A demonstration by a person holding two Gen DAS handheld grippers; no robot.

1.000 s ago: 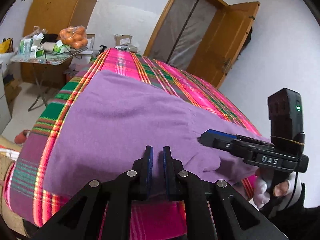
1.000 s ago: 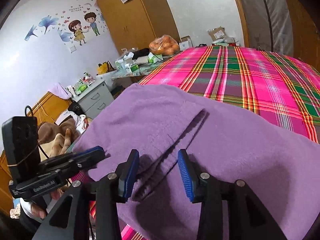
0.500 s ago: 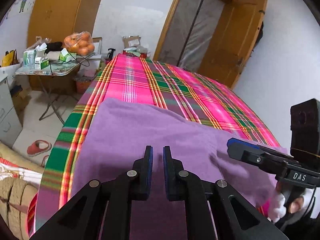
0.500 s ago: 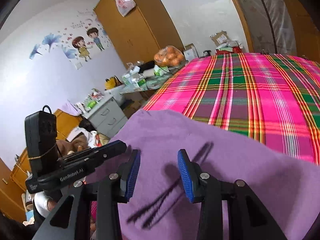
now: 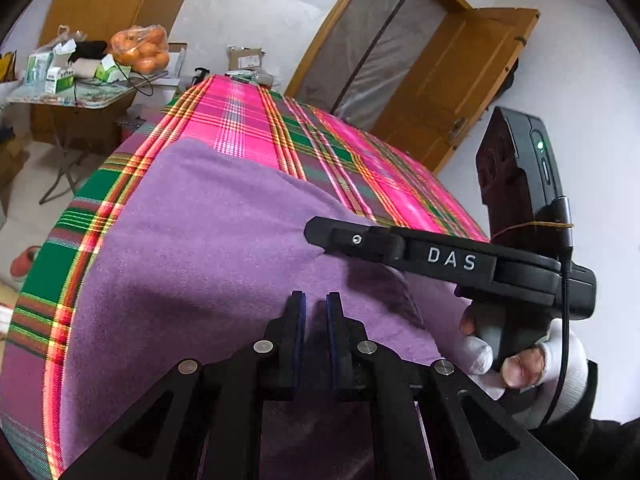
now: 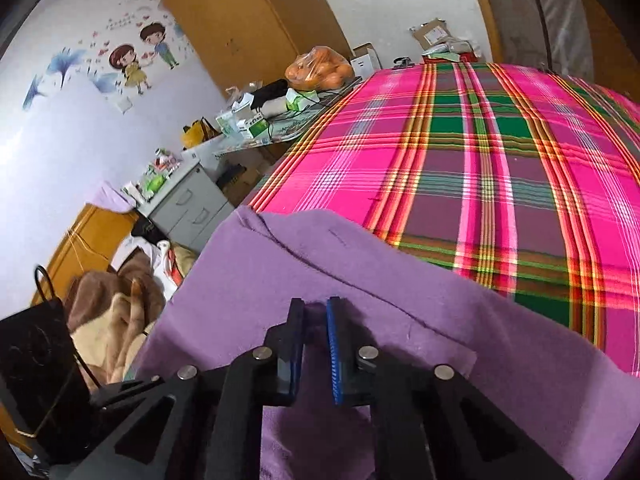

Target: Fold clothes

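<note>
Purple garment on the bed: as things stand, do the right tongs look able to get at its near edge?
Probably yes. The right tongs sit right over the purple garment, jaws just closed with purple cloth between the pads. Nothing lies between them and the fabric; the left tongs work alongside without crossing.

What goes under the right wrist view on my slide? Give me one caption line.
Right gripper, jaws just closed, pinching the near edge of a purple fleece garment spread on a pink-and-green plaid bedspread.

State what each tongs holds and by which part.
Both the left tongs and right tongs pinch the purple garment along its near edge.
</note>
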